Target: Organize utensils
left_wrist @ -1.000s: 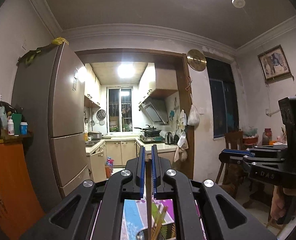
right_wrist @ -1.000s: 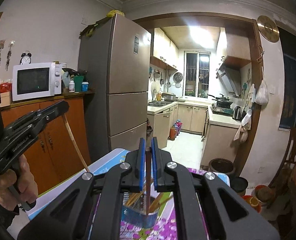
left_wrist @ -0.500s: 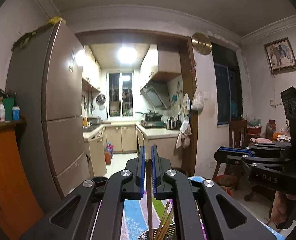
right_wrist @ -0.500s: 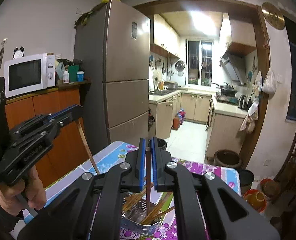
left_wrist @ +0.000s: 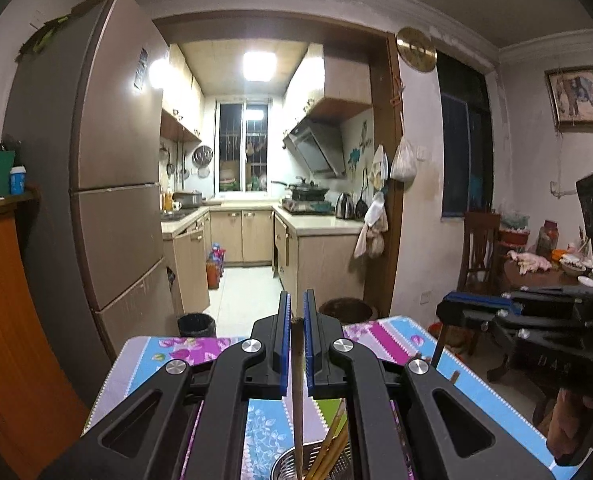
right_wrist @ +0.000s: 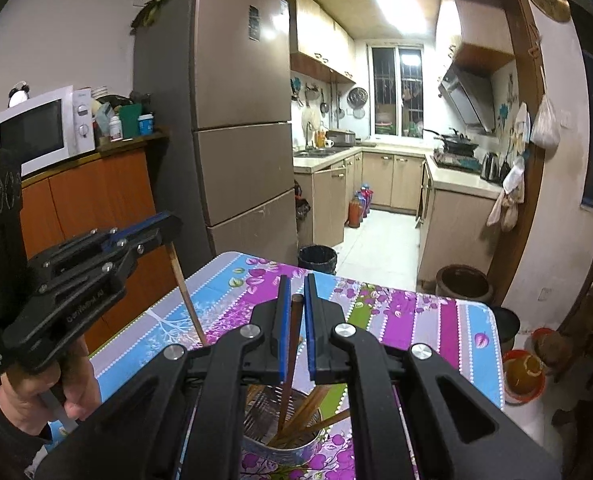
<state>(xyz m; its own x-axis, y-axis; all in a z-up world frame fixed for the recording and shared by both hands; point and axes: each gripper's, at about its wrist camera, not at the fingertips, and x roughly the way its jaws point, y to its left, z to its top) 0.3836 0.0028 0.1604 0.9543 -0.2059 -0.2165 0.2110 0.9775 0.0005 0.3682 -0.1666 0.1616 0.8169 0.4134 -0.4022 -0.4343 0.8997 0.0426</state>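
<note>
**Both my grippers pinch a chopstick over the metal holder**

My left gripper [left_wrist: 295,322] has its blue-lined jaws drawn in on a dark chopstick [left_wrist: 296,392]; the stick hangs almost straight down between the pads, its lower end inside the round metal holder [left_wrist: 288,466] at the bottom edge of the left wrist view; whether that end touches the holder's floor I cannot tell. My right gripper [right_wrist: 295,304] is likewise clamped on a second brown chopstick [right_wrist: 288,364]; this one leans slightly, and its lower part drops into the same holder [right_wrist: 284,446], among other chopsticks [right_wrist: 316,412] that fan out at angles against the rim. From the right wrist view I see my left gripper [right_wrist: 158,232] off to the side with its chopstick [right_wrist: 186,296] slanting down toward the table; from the left wrist view my right gripper [left_wrist: 476,312] shows at the right edge, its fingertips near the table's corner.

The holder stands on a table covered by a floral cloth [right_wrist: 396,312] in purple, blue and green stripes. Past the table's far edge stand a black bin [right_wrist: 317,258] and a brown crock [right_wrist: 462,282]; behind them a tall refrigerator [right_wrist: 232,120], a microwave [right_wrist: 36,130] on an orange cabinet, and the lit kitchen beyond the doorway.
</note>
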